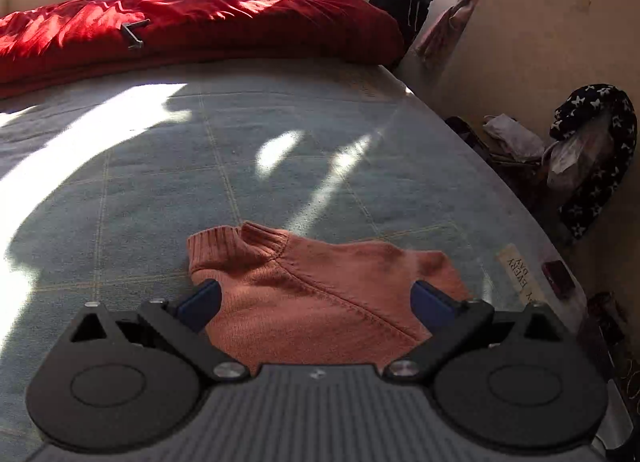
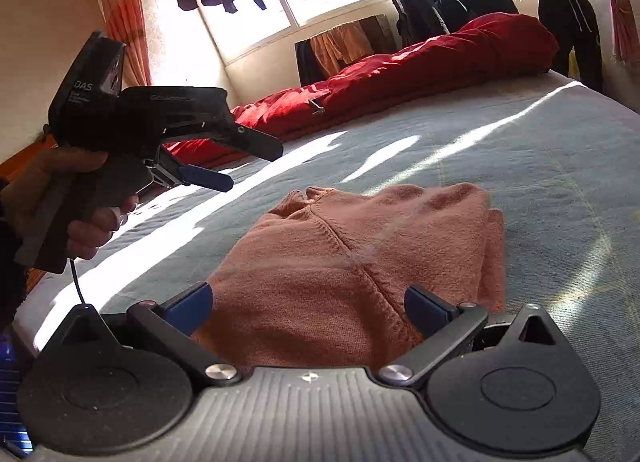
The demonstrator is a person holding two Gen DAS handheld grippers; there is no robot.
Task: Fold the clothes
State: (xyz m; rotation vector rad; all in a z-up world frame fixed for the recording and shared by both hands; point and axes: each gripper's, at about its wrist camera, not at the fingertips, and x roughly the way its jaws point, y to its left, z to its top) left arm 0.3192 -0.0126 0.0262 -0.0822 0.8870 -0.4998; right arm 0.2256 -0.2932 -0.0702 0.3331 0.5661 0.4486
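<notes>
Both sets of fingers were spread wide with nothing in them. The left gripper hung just above the orange sweater, its blue pads straddling the knit, so the garment sat right under and ahead of them. Same deal for the right gripper, pads either side of the folded bundle. From the right wrist view the left gripper was lifted clear, off toward the bed's left side, a hand round its grip.

The sweater lay already folded into a compact block on the blue-grey bedspread, near the bed's near edge, collar pointing away toward the red duvet at the far end. Long axis ran roughly near-to-far. I'd guess the right one was closer for a final tuck.
</notes>
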